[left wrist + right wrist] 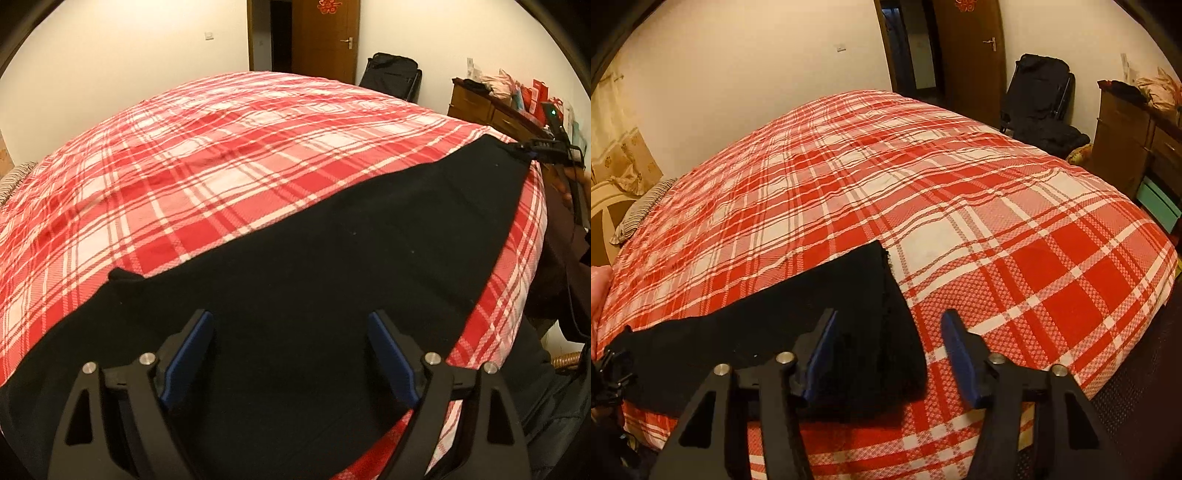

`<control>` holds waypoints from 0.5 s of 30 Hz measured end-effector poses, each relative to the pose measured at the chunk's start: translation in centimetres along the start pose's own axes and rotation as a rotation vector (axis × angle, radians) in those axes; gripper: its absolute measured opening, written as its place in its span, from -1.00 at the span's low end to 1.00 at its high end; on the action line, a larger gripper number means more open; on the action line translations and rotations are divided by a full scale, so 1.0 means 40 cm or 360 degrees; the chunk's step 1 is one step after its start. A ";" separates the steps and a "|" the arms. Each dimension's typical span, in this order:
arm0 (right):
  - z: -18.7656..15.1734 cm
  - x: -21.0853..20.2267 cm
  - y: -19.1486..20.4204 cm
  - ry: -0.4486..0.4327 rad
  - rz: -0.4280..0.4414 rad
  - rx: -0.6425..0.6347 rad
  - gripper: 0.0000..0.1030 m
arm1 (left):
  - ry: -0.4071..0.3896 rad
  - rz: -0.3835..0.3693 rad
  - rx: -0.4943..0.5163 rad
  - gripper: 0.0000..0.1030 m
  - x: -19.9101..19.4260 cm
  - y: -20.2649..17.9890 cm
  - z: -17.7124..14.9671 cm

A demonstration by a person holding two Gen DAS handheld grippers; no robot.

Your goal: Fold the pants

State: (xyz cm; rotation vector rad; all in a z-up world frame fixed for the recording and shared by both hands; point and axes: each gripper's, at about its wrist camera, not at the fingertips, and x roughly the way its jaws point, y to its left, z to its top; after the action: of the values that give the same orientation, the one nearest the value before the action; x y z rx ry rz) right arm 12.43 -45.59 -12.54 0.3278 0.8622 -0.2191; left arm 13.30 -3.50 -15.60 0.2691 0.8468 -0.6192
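Now, pants [314, 266]: black, spread flat along the near edge of the bed [221, 155].
Left gripper [291, 325]: over the pants, fingers spread apart.
Right gripper [888, 325]: fingers spread, straddling the pants' end on the bed.

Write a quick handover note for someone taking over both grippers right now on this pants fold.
Left gripper: open, holding nothing, over the pants' wide end.
Right gripper: open, empty, over the narrow end.
Black pants: laid flat in a long strip along the near edge of the plaid bed.
Done: pants spread out.
Left: grip an end, fold it across to the other.
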 end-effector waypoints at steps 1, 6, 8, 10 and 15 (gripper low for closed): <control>0.001 0.003 -0.002 0.0005 0.0023 0.0005 -0.08 | 0.0002 0.0000 0.0004 0.71 0.002 -0.003 -0.001; 0.001 0.030 0.003 0.0064 0.0054 -0.0010 -0.21 | 0.0018 -0.0002 0.0024 0.71 0.011 -0.011 -0.002; -0.003 0.045 0.000 0.0079 0.0059 -0.0023 -0.21 | 0.0018 -0.0009 0.0018 0.71 0.013 -0.010 -0.002; -0.001 0.045 -0.006 0.0072 0.0083 0.0008 -0.22 | 0.0017 -0.0015 0.0006 0.71 0.013 -0.009 0.000; -0.010 0.027 0.013 0.0086 0.0172 -0.0016 -0.46 | 0.0011 -0.0031 -0.0012 0.71 0.004 -0.008 0.001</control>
State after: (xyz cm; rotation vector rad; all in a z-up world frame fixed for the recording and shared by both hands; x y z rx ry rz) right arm 13.03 -45.02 -13.52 0.3713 0.8961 -0.1057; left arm 13.21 -3.85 -15.70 0.2562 0.8590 -0.6336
